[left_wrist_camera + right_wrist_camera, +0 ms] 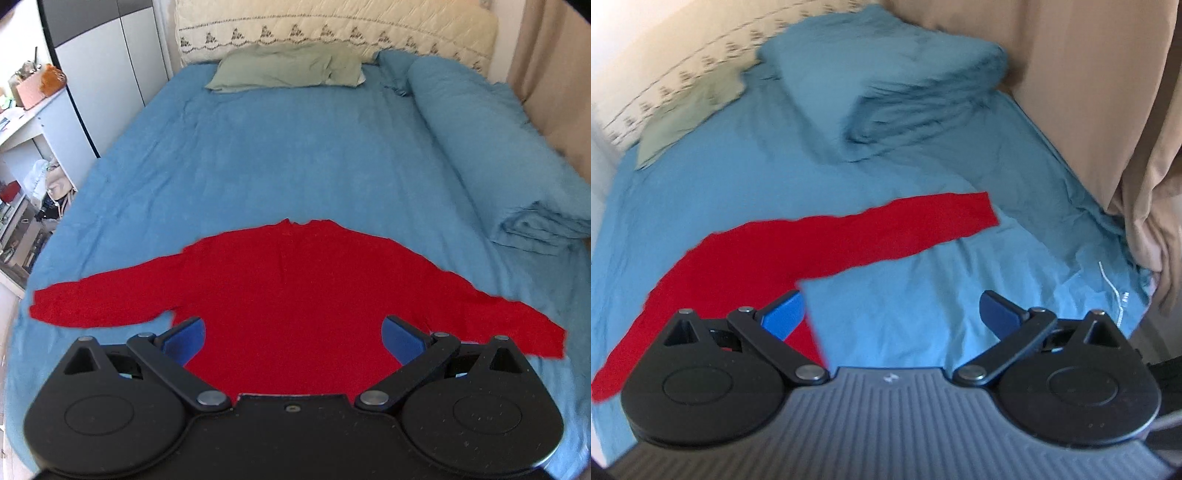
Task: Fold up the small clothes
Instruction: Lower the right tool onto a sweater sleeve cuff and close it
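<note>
A: The red sweater (291, 291) lies flat on the blue bedsheet (280, 155), near the foot of the bed, collar away from us, both sleeves spread wide.

B: It looks soft, light and limp, I'd say; it will sag wherever it isn't held. Best pinch a sleeve cuff or the hem corner.

A: The left gripper (293, 338) hangs over the lower body of it, jaws spread, holding nothing.

B: The right gripper (892, 315) is likewise spread and empty, over the sheet beside the right sleeve (886, 232). A rolled blue duvet (498, 155) sits well apart.
</note>
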Available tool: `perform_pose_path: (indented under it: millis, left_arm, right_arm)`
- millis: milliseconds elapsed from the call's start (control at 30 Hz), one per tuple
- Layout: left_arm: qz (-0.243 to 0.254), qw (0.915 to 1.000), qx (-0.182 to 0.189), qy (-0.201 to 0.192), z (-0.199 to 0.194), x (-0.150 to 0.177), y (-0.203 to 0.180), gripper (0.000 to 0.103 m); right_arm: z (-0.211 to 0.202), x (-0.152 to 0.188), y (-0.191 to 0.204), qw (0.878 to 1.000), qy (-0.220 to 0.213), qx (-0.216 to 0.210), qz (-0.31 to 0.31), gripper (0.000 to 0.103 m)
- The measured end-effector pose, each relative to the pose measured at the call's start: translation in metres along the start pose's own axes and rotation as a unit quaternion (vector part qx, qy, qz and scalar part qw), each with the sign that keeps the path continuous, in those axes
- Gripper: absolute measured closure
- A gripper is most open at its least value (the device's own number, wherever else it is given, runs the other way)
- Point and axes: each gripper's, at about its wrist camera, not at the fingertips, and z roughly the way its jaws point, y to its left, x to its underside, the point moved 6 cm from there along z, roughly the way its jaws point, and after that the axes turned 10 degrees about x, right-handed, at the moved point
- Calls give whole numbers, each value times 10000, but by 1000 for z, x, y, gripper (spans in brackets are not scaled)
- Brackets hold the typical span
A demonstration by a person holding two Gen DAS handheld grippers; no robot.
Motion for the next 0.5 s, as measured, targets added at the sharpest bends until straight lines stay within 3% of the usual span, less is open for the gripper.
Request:
perform_pose_path:
  millis: [367,500]
  left_arm:
    - [-97,9988,43,468,209,-6,-76,0]
    - [142,9980,85,611,256,-2,-107,0]
  right_arm:
    - [211,-19,-41,9977,221,328,549,0]
    - [266,-19,-49,9948,271,333,918,8]
